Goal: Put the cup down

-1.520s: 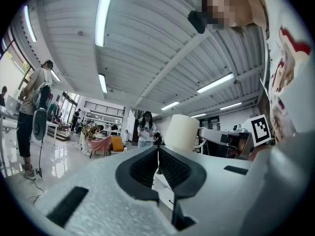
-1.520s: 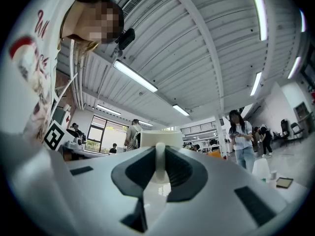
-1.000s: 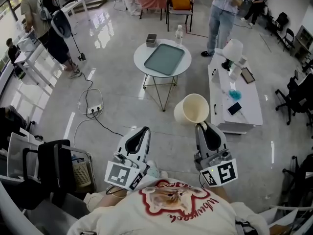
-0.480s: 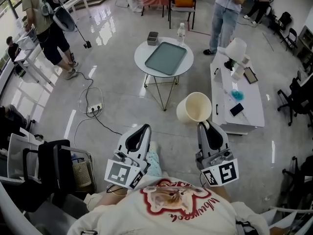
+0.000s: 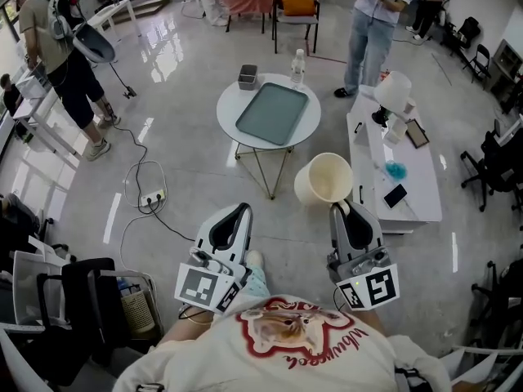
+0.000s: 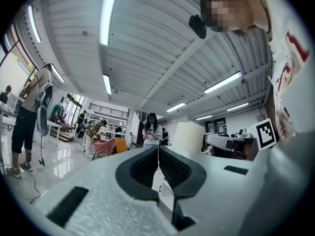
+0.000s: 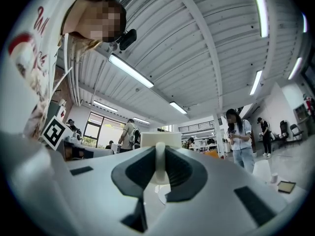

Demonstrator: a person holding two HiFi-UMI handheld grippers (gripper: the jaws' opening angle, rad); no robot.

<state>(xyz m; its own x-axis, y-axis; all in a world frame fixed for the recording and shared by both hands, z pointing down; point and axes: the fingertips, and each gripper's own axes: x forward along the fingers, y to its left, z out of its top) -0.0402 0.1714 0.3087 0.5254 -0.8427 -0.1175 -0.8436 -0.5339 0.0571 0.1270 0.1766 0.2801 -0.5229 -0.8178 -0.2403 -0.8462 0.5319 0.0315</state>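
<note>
My right gripper (image 5: 341, 208) has its jaws clamped on the handle of the cream cup (image 5: 324, 178). The cup body sits at 11 o'clock from the jaw tips, in the air, mouth turned upward. My left gripper (image 5: 237, 213) has its jaws pressed together on nothing. The round table (image 5: 225, 109) stands at 11 o'clock from the cup, well apart.

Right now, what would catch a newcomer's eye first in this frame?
The big cream cup, held by its handle in the right gripper, hangs in the air right of centre, above the shiny floor. Ahead, to its left, stands a round white table bearing a grey-green tray. The left gripper is shut and empty.
</note>
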